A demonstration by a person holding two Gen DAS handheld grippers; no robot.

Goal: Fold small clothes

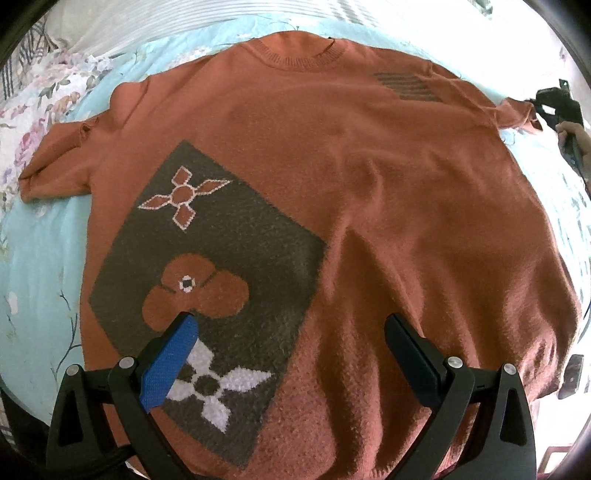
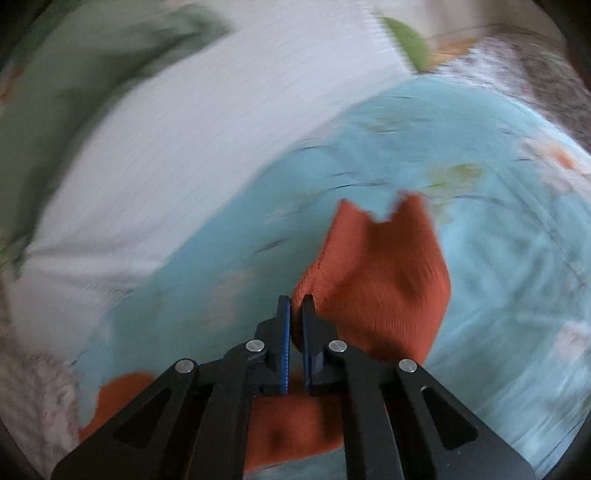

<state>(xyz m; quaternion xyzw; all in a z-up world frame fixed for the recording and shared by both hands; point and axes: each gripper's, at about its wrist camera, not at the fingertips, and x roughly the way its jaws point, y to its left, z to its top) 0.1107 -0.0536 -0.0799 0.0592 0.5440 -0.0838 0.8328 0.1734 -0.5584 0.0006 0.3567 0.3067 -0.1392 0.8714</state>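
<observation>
An orange knitted sweater [image 1: 369,177] lay spread flat, front up, across the middle of the bed, on a pale blue floral bedsheet [image 1: 40,251], its ribbed collar toward the bed's far edge where a white striped pillow [image 1: 155,22] ran along. A dark brown panel [image 1: 229,266] with flower shapes covered one lower side of the front, and a small block of dark stripes [image 1: 406,86] sat high on the other side of the chest. The left tongs [image 1: 291,325] hung released over the sweater's hem at the near edge of the bed, fingers spread wide apart, one blue pad [image 1: 170,365] above the panel, nothing between them. The right tongs [image 2: 295,306] were clenched on the sweater's sleeve [image 2: 380,273] toward the bed's side edge, the orange cuff bunched and standing up beyond the tips; that view was smeared with blur. From the left wrist camera the right tongs showed small and dark at the tip of that sleeve.
</observation>
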